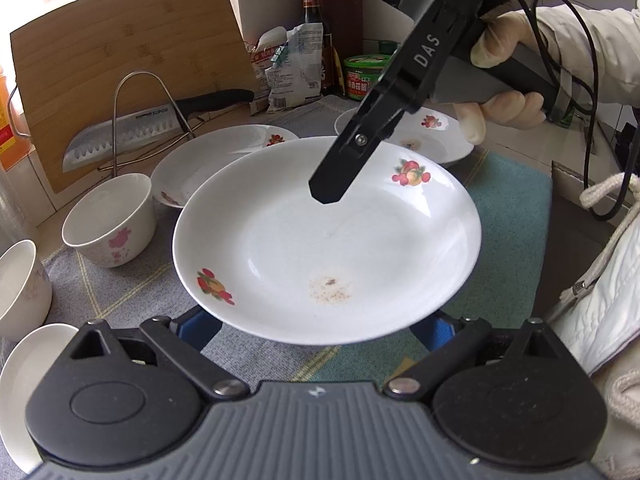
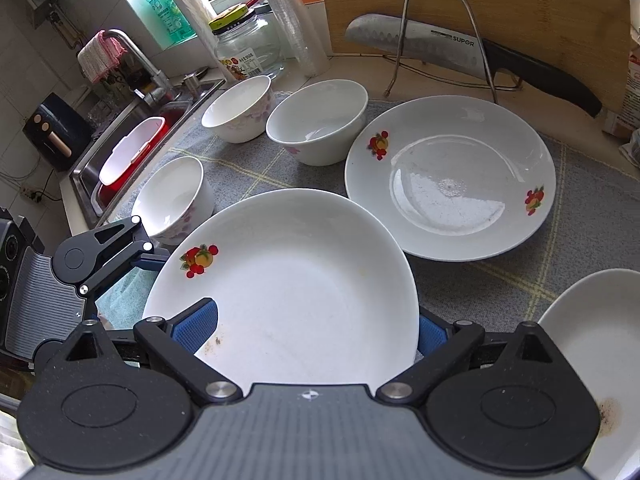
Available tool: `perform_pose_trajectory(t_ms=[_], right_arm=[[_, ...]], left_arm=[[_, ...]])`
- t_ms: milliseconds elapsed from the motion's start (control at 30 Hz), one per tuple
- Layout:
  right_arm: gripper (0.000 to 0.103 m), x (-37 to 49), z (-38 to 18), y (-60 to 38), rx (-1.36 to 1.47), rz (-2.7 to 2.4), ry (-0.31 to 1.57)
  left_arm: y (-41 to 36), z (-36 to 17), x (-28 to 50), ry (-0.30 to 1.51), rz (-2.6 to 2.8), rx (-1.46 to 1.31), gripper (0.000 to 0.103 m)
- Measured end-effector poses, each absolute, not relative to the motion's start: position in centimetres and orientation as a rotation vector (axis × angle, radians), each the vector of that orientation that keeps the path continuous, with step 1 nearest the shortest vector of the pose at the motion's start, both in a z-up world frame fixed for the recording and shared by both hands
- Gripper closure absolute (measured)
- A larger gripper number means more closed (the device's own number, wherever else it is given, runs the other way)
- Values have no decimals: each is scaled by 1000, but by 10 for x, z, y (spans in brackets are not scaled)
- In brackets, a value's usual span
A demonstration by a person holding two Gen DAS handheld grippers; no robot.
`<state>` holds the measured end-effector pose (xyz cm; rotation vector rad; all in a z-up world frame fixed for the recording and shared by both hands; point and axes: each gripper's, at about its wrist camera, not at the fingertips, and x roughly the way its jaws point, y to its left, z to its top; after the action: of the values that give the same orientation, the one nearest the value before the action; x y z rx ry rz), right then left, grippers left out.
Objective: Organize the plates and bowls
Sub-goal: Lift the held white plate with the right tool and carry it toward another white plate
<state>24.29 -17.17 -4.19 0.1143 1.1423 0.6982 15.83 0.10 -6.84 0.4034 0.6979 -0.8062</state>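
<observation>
A plate (image 2: pixel 450 178) lies on the cloth (image 2: pixel 520 276), three bowls (image 2: pixel 318 128) to its left, knife rack (image 2: pixel 440 36) behind

"SUPOR" is printed on the blade of the knife (image 1: pixel 120 136), which rests in a wire rack; the same word reads clearly on that blade in the right wrist view (image 2: pixel 432 46). "DAS" runs in pale letters along the black body of the right gripper (image 1: pixel 326 196) in the left wrist view. A dark sauce bottle (image 1: pixel 314 12), a crumpled food bag (image 1: pixel 294 68), a green-lidded jar (image 1: pixel 366 78) and a glass jar (image 2: pixel 248 46) carry printed labels, too small or blurred to read.
</observation>
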Motion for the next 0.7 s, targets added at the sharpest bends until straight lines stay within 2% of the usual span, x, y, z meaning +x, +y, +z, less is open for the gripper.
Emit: perform_pose_trajectory(t_ms=[700], right_arm=[[2,229,-37,-278,198,489,1091]], left_arm=[[-99,-63,181,656,-993,473,5]])
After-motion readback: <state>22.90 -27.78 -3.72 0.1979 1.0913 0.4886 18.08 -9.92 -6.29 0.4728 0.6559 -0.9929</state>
